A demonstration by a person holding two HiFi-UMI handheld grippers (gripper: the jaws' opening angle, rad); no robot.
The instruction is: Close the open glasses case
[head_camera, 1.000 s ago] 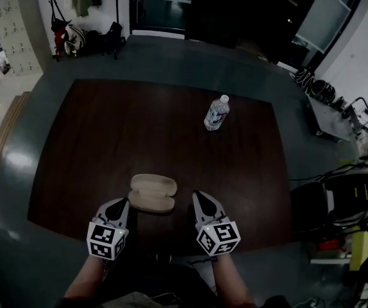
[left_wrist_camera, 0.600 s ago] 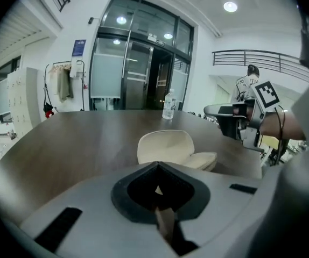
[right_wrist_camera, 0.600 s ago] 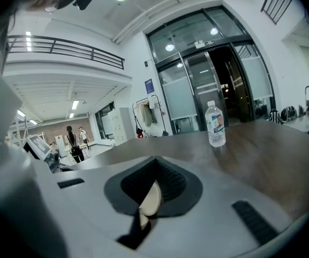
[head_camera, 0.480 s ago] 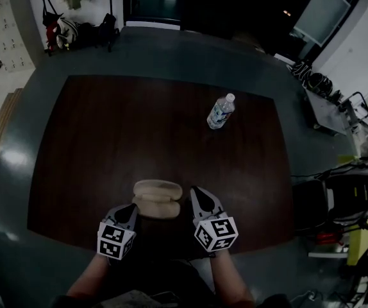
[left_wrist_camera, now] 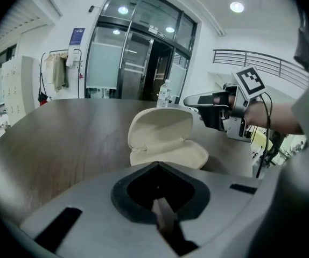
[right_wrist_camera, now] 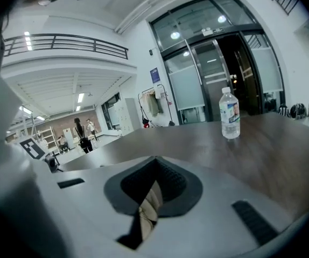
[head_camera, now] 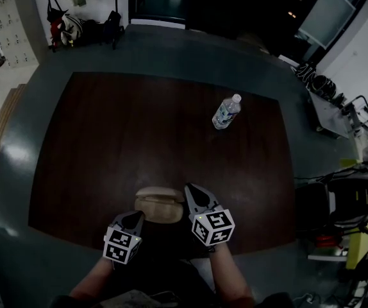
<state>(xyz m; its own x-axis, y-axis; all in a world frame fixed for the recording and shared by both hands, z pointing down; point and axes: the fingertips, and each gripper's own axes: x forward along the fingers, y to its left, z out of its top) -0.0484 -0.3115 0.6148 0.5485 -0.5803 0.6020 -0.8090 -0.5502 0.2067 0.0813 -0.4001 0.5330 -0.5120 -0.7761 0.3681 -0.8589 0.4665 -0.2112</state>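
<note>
The half-open glasses case sits just ahead of the left gripper, whose jaws are together and empty. The right gripper, jaws also together, noses at its raised lid.

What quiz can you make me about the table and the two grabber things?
1. True or false: the glasses case is fully shut.
2. What stands upright at the far side of the table? A) a water bottle B) a mug C) a lamp
3. Fill in: the gripper whose tip is up beside the case's raised lid is the ____ gripper.

Key: 1 false, the lid stands up. 2 A. 3 right gripper.
</note>
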